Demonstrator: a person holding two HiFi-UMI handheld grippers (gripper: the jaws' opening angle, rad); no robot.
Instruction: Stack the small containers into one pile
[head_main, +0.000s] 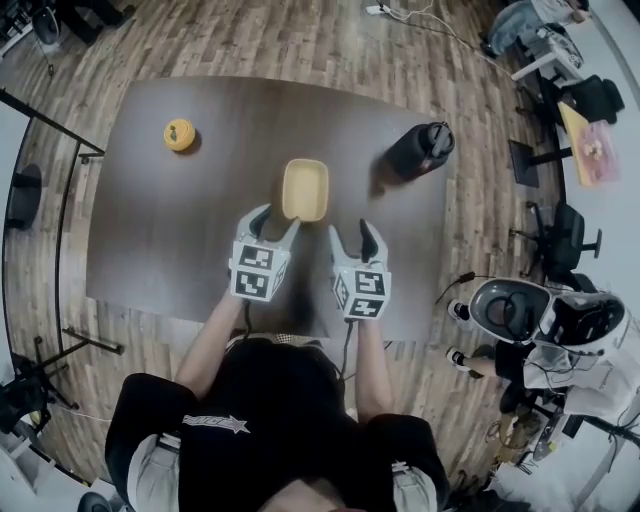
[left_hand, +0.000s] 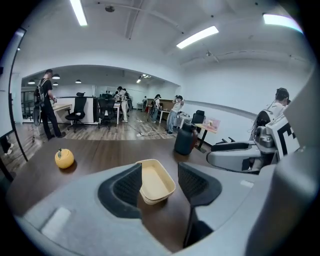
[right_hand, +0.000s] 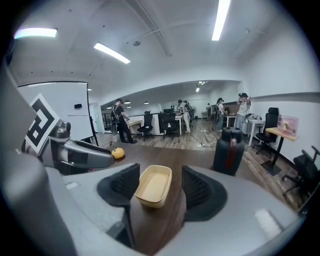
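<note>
Quick status from my end. The stack of small containers (head_main: 305, 189) sits about mid-bench, a bit toward the far side, upright with the open side up. It's pale yellow and rectangular with rounded corners. In the left gripper view I can see layered rims, so more than one is nested there, but I can't count them for sure.

The left gripper (head_main: 278, 220) is right up at the stack's near left corner with its jaws apart, fairly wide. The stack sits between them, tucked close against the left-hand pad. I can't tell whether that pad actually touches the rim. There's a plain gap of bare bench on the other side, so nothing is clamped.

The right gripper (head_main: 352, 232) is just beside the left one, a little further back from the stack. Its jaws are wide too, and it's holding nothing. From its own camera the stack lies ahead, framed by the two pads but clear of both.

Other stuff on the dark brown bench (head_main: 180, 230): a small orange fruit-looking thing (head_main: 179, 134) well off toward the far left, and a black jug (head_main: 420, 150) standing upright at the far right, near the stack but apart from it.
</note>
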